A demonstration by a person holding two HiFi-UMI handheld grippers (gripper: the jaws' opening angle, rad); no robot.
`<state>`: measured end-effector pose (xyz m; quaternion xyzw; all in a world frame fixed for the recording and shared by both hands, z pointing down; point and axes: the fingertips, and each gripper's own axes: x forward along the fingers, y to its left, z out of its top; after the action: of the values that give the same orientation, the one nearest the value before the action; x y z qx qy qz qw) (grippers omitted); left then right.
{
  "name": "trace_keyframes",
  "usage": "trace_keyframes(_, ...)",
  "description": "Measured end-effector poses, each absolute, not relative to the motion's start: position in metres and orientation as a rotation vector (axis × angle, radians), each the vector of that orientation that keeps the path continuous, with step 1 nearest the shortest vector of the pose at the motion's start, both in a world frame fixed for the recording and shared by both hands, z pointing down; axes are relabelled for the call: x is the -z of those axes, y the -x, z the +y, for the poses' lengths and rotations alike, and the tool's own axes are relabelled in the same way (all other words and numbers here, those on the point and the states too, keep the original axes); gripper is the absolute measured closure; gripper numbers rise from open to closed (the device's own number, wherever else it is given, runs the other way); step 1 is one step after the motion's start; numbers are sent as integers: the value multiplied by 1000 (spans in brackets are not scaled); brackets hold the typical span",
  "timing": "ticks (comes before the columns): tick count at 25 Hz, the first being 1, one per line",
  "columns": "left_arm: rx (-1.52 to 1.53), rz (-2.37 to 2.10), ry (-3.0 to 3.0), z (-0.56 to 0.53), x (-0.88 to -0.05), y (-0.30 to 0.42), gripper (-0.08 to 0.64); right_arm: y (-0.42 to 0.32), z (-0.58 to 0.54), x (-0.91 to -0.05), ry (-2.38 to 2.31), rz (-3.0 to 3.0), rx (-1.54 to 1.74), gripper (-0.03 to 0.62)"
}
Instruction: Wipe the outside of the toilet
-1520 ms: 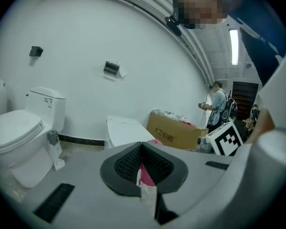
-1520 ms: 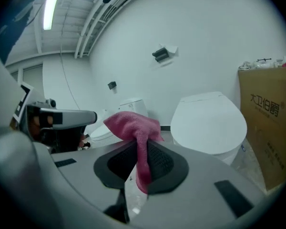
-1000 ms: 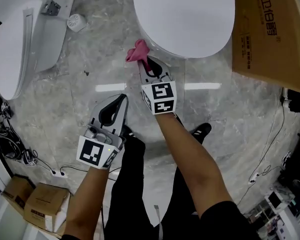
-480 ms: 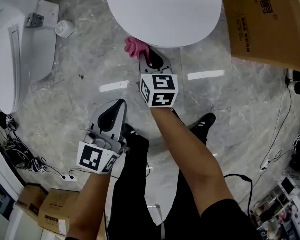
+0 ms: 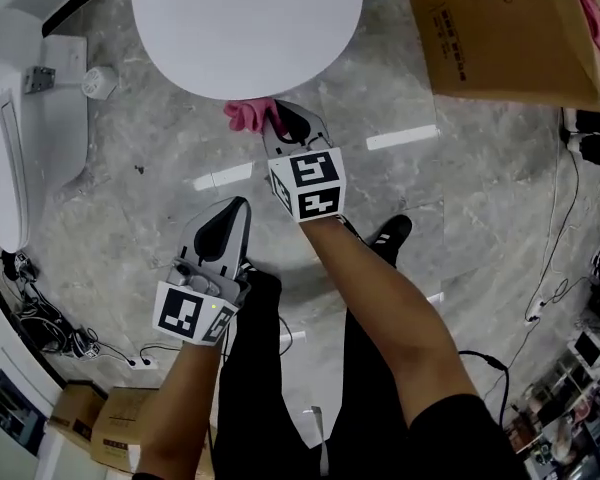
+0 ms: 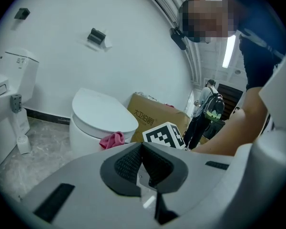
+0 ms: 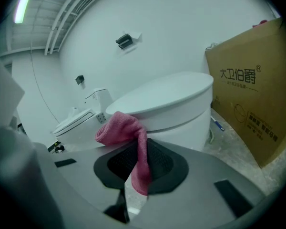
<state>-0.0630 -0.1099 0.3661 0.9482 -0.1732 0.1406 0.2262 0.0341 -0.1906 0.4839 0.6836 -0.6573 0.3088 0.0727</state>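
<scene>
A white toilet (image 5: 242,23) with its lid down fills the top of the head view; it also shows as the toilet (image 7: 174,109) in the right gripper view and the toilet (image 6: 97,120) in the left gripper view. My right gripper (image 5: 280,126) is shut on a pink cloth (image 5: 248,116), and the cloth (image 7: 128,137) touches the front of the bowl just under the rim. My left gripper (image 5: 228,226) hangs lower, over the floor beside the person's leg, shut with nothing in it.
A large cardboard box (image 5: 510,33) stands right of the toilet. A second white toilet (image 5: 20,138) lies at the left. Cables and a power strip (image 5: 60,343) trail at lower left, small boxes (image 5: 100,418) beside them. The floor is grey marble.
The right gripper with the pink cloth has slid left along the front of the toilet bowl. The view has shifted right. The left gripper has stayed in place.
</scene>
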Motion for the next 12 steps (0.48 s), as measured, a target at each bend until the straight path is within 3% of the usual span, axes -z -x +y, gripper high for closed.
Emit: trace_keyframes(12, -429, -368, -2610, -73, -378, -20, 546, -117, -172, -496, -1889, -2024, -907, 523)
